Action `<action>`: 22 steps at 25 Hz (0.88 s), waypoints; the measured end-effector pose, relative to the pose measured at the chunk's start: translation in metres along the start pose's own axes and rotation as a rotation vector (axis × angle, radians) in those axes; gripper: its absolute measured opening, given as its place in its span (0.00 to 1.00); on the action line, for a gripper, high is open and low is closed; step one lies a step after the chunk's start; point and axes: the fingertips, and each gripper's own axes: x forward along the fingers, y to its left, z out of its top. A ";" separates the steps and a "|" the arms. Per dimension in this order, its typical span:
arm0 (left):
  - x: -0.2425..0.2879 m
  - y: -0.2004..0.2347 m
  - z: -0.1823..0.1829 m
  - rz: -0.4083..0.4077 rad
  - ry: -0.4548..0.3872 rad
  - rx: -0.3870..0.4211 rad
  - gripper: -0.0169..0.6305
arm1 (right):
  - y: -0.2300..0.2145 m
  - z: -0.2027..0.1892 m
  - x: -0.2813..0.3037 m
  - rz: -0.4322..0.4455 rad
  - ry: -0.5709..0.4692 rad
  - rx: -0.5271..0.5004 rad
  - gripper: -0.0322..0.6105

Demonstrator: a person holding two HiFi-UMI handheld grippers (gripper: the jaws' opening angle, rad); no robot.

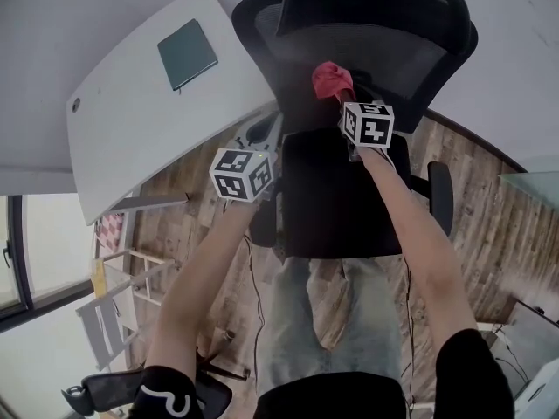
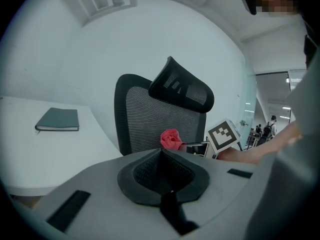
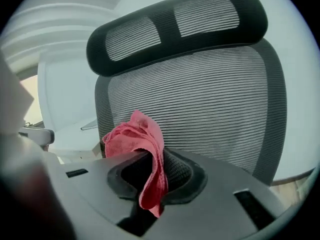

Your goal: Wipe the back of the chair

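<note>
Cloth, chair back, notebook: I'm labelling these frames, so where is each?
Cloth (image 3: 135, 136), right gripper view, bunched top.
Chair back (image 3: 210, 99), right gripper view, mesh middle.
Notebook (image 1: 187, 53), head view, cover centre.

Two hand-held grippers (image 2: 161, 154) (image 3: 152, 165), one mesh chair (image 1: 376, 51), one red cloth (image 1: 331, 78), one white desk (image 1: 131, 129), one green notebook (image 1: 187, 53).

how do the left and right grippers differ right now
The right gripper is shut on a red cloth; the left gripper is shut on nothing. The right gripper is up by the chair back; the left gripper sits farther from it. Both carry marker cubes.
</note>
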 end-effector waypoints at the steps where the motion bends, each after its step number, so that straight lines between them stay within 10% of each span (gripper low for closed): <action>1: 0.003 -0.005 0.000 -0.002 0.003 0.004 0.06 | -0.010 0.001 -0.004 -0.010 -0.003 0.005 0.16; 22: 0.075 -0.100 -0.011 -0.104 0.070 0.049 0.06 | -0.213 -0.012 -0.086 -0.242 -0.004 0.073 0.16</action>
